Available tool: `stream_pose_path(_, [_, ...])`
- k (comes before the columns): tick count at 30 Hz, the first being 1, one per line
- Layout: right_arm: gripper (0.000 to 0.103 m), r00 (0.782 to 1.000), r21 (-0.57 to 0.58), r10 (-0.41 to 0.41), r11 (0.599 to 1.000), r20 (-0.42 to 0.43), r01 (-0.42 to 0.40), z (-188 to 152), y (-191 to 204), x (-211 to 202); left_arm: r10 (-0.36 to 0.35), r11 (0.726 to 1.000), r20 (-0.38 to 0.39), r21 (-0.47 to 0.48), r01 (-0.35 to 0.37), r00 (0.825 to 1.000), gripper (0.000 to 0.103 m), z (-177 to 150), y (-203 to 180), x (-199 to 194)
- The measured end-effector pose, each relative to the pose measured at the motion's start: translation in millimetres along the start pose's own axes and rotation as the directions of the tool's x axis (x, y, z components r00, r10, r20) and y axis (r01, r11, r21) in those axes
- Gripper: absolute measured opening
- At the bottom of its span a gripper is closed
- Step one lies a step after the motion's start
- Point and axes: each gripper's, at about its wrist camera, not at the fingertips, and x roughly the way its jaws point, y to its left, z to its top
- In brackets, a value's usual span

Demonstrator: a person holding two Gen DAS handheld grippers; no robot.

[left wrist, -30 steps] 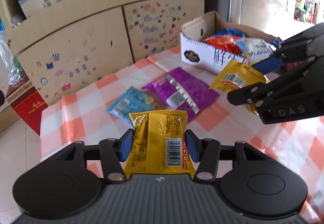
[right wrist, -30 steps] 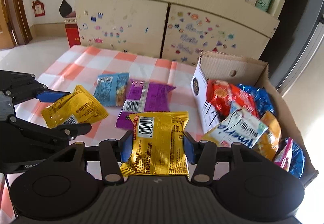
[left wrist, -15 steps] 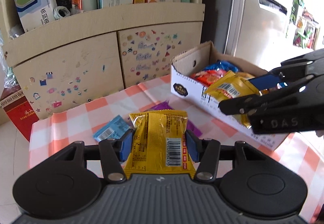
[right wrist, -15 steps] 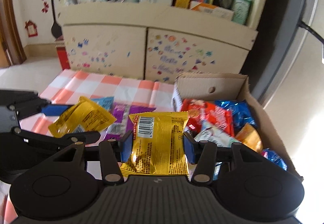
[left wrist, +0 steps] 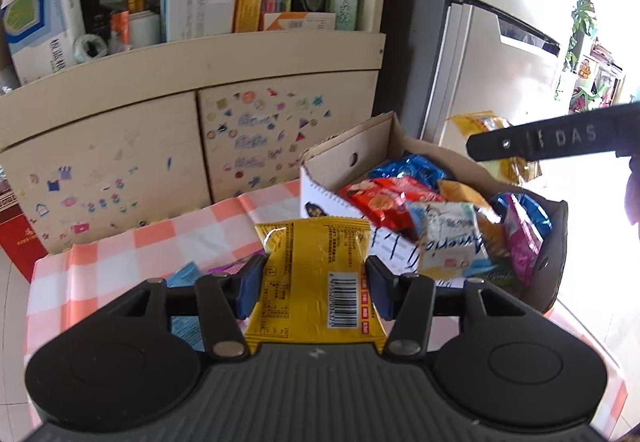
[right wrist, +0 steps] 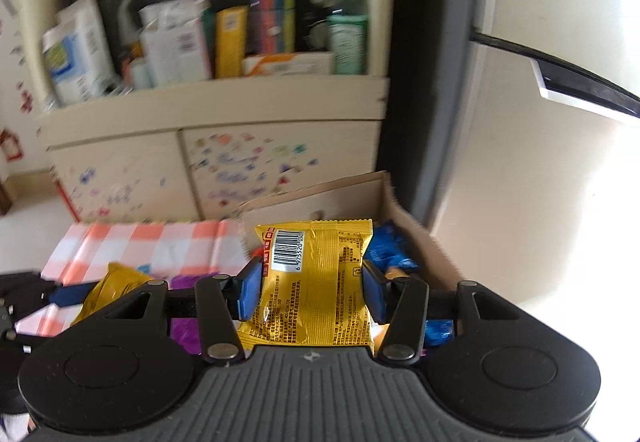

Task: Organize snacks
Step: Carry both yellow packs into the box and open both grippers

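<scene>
My left gripper (left wrist: 315, 284) is shut on a yellow snack packet (left wrist: 316, 254), held above the checked tablecloth (left wrist: 160, 238) just left of the open cardboard box (left wrist: 360, 146). The box holds several packets, among them a red one (left wrist: 384, 198) and a white-blue one (left wrist: 448, 238). My right gripper (right wrist: 312, 292) is shut on a second yellow packet (right wrist: 316, 266), hanging over the box (right wrist: 344, 194) and its blue packets (right wrist: 388, 250). In the left wrist view the right gripper (left wrist: 500, 144) shows edge-on above the box's far side. The left gripper's fingers (right wrist: 60, 294) show at the left of the right wrist view.
A blue packet (left wrist: 184, 274) and a purple packet (right wrist: 184, 330) lie on the table behind my fingers. Beyond the table stands a cream cabinet (left wrist: 280, 130) with stickered doors and a crowded shelf. A grey fridge (left wrist: 500, 42) rises behind the box. A red carton (left wrist: 16, 242) sits on the floor.
Both grippers have risen and moved toward the box with their yellow packets. The right one went from above the table to over the box. Neither grip has changed.
</scene>
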Motion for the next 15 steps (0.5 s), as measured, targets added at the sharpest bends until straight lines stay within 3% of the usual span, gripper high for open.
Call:
stream_pose_path(8, [0.058,0.998,0.13,-0.052,0.99,0.021,0.049,8.4,-41.1,1.4,-0.049,0.999,0.012,-0.009,0.049,0.999,0.053,20.5,-31.0,19.6])
stream_pose_path(15, [0.058,0.998,0.206,-0.065,0.977,0.022,0.059,10.3,-63.4,4.4,-0.147,0.989,0.017,0.031,0.147,0.989,0.053,27.5,-79.4,39.9])
